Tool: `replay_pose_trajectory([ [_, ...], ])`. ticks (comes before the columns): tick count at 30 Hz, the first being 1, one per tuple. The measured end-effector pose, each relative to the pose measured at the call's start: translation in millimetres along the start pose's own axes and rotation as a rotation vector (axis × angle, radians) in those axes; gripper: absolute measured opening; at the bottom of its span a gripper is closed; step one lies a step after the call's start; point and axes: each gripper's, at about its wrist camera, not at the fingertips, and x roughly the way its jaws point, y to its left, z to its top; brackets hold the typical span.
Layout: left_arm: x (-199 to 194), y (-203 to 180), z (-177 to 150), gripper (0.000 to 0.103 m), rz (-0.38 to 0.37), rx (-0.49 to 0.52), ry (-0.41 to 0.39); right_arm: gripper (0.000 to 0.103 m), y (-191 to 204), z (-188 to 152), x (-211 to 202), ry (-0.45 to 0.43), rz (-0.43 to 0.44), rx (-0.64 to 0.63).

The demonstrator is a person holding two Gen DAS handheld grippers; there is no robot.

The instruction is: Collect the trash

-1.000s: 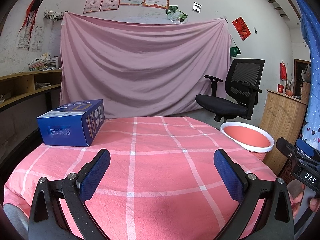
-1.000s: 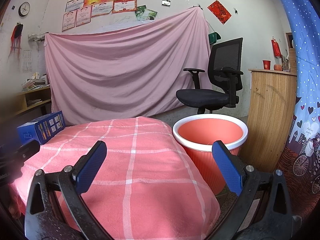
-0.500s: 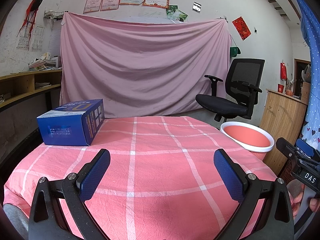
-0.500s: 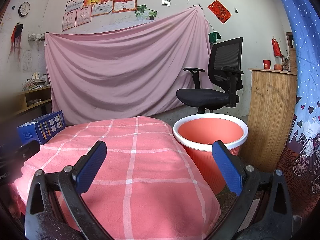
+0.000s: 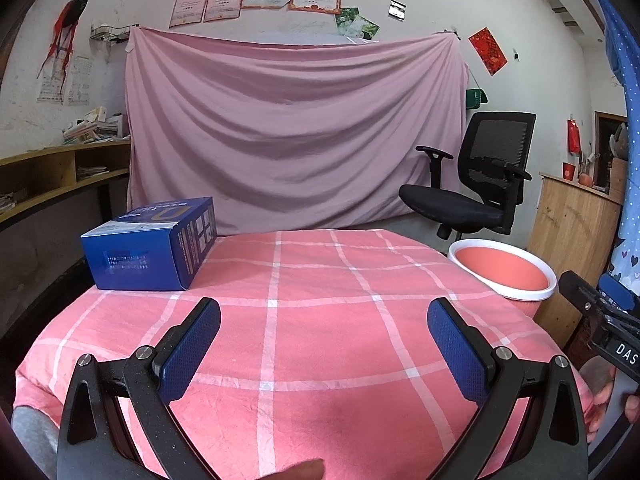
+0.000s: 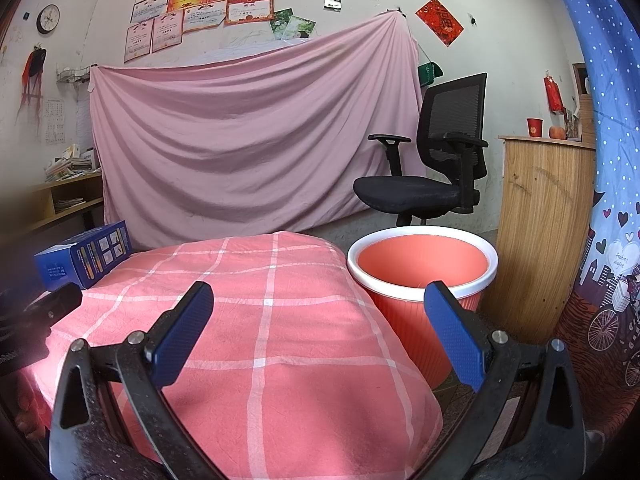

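Gaping wide over the checked cloth (image 5: 320, 340) — both tongs, left (image 5: 323, 318) and right (image 6: 318, 300), hold nothing.

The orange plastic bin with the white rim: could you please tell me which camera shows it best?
The right wrist view: the orange plastic bin shows rim, inside and ribbed wall there. The left wrist view shows only its rim and inside beyond the table edge.
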Motion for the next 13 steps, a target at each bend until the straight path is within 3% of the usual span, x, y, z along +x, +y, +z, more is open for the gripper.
replay_pose_trajectory([
  [13, 0.7, -2.2, -1.0, 0.101, 0.022, 0.004, 0.003, 0.103, 2.9, -1.3, -1.3, 0.008, 0.007, 0.005],
])
